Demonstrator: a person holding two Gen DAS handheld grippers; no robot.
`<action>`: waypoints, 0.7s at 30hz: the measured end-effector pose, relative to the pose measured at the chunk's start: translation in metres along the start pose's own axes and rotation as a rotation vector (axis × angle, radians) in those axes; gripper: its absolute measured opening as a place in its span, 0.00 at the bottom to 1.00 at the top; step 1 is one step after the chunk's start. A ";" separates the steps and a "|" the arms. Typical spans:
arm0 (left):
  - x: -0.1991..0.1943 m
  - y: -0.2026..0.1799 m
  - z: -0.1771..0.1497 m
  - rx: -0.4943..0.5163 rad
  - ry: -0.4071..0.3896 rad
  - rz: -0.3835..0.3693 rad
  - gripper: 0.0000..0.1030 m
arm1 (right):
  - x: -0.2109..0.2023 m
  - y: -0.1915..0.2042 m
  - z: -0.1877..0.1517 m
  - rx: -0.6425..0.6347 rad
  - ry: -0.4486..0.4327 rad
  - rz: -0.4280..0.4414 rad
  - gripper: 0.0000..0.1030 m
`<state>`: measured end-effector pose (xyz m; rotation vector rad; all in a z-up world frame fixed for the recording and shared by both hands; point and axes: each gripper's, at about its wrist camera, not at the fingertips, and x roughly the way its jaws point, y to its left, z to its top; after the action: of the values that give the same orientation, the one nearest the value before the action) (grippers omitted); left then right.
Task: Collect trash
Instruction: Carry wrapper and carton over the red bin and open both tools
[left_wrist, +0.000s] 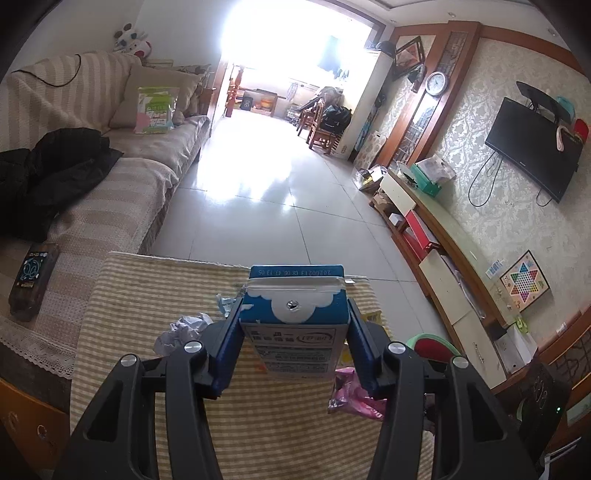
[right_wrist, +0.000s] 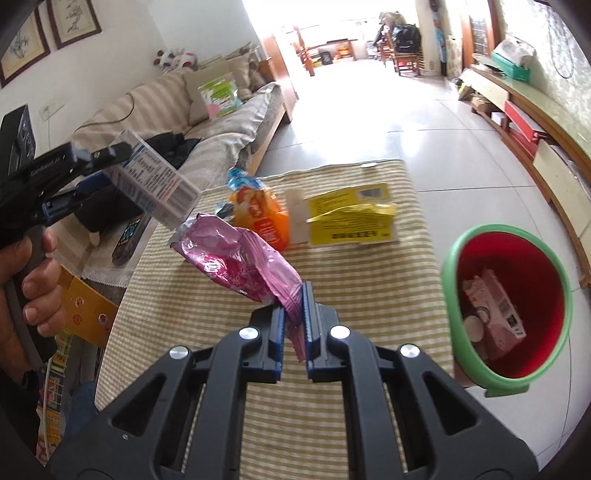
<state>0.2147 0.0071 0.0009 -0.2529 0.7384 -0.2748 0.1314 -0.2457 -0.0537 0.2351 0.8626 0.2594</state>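
My left gripper (left_wrist: 293, 328) is shut on a blue-and-white milk carton (left_wrist: 293, 314), lifted above the striped tablecloth (left_wrist: 147, 295); the right wrist view shows the same carton (right_wrist: 155, 181) held at the upper left. My right gripper (right_wrist: 294, 306) is shut on the edge of a crumpled pink foil wrapper (right_wrist: 236, 258), which hangs above the cloth. On the table lie an orange snack bag (right_wrist: 260, 214), a yellow flattened box (right_wrist: 351, 218) and crumpled grey paper (left_wrist: 184, 328). A red bin with a green rim (right_wrist: 448, 273) stands right of the table, with a carton inside.
A beige striped sofa (left_wrist: 110, 184) with a black jacket (left_wrist: 55, 170) runs along the left. A TV cabinet (left_wrist: 443, 236) lines the right wall. Shiny tiled floor (left_wrist: 277, 184) stretches beyond the table. A hand (right_wrist: 37, 277) grips the left tool's handle.
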 end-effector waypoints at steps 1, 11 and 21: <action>0.000 -0.006 -0.001 0.008 0.001 -0.003 0.48 | -0.006 -0.008 0.000 0.011 -0.010 -0.009 0.09; 0.018 -0.084 -0.012 0.097 0.043 -0.091 0.48 | -0.059 -0.084 0.003 0.131 -0.101 -0.114 0.09; 0.050 -0.169 -0.026 0.187 0.106 -0.202 0.48 | -0.101 -0.155 0.003 0.242 -0.171 -0.192 0.09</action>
<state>0.2056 -0.1704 0.0051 -0.1362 0.7874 -0.5494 0.0907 -0.4245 -0.0269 0.3917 0.7406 -0.0455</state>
